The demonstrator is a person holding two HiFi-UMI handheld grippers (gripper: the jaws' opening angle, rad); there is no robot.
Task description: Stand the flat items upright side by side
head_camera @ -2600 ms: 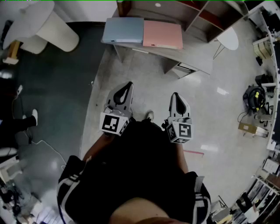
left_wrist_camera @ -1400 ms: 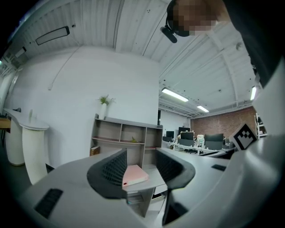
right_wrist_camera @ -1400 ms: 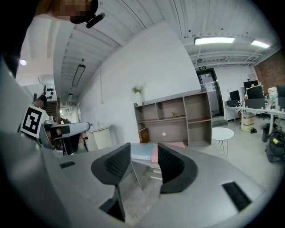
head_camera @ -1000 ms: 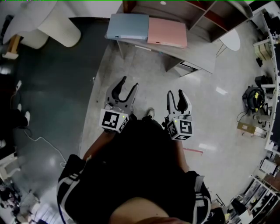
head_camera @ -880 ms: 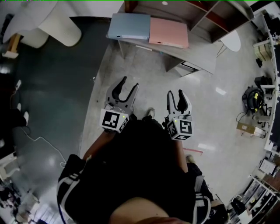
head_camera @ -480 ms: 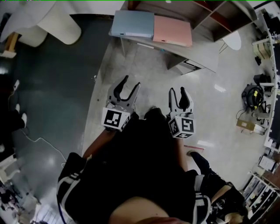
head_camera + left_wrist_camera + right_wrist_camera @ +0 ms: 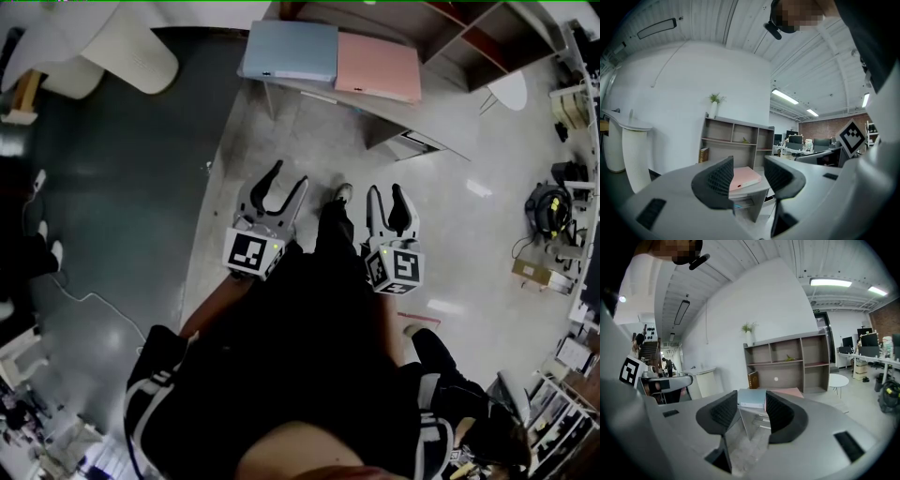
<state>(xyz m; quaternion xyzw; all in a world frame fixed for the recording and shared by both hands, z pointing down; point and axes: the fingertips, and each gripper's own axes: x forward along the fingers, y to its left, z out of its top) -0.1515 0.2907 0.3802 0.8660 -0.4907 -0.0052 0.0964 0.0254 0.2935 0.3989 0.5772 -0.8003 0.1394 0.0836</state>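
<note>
The person has stepped closer to the grey desk (image 7: 441,117), where the blue folder (image 7: 291,52) and pink folder (image 7: 380,67) lie flat, side by side. The left gripper (image 7: 288,176) and right gripper (image 7: 386,190) are short of it, jaws parted and empty, so no lifting has begun.
</note>
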